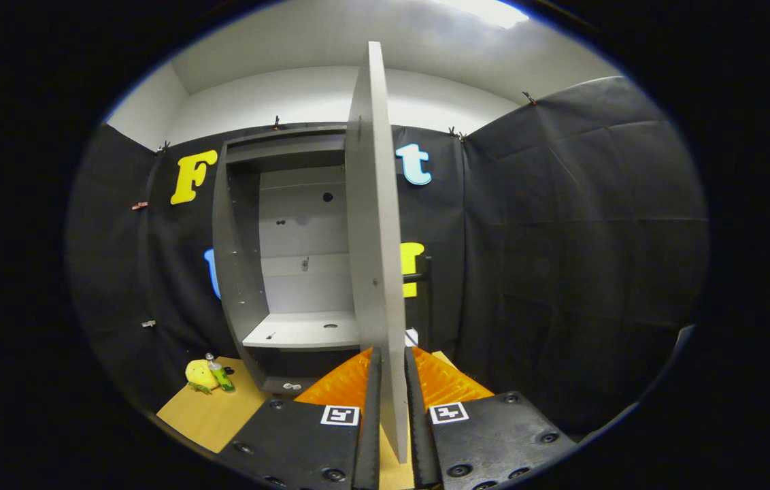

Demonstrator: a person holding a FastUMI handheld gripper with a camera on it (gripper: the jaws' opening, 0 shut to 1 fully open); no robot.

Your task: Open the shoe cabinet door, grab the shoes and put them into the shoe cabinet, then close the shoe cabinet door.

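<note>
The grey shoe cabinet stands open against the black wall, with a bare pale shelf inside. Its door is swung out toward me and I see it edge-on. The door's lower edge runs straight between my two orange fingers. My gripper is shut on the door, one pad against each face. A black handle sticks out from the door's right face, above the fingers.
A yellow soft toy and a green bottle lie on the wooden floor left of the cabinet's foot. A small pale object sits at the cabinet's base. Black cloth walls close in on the left and right.
</note>
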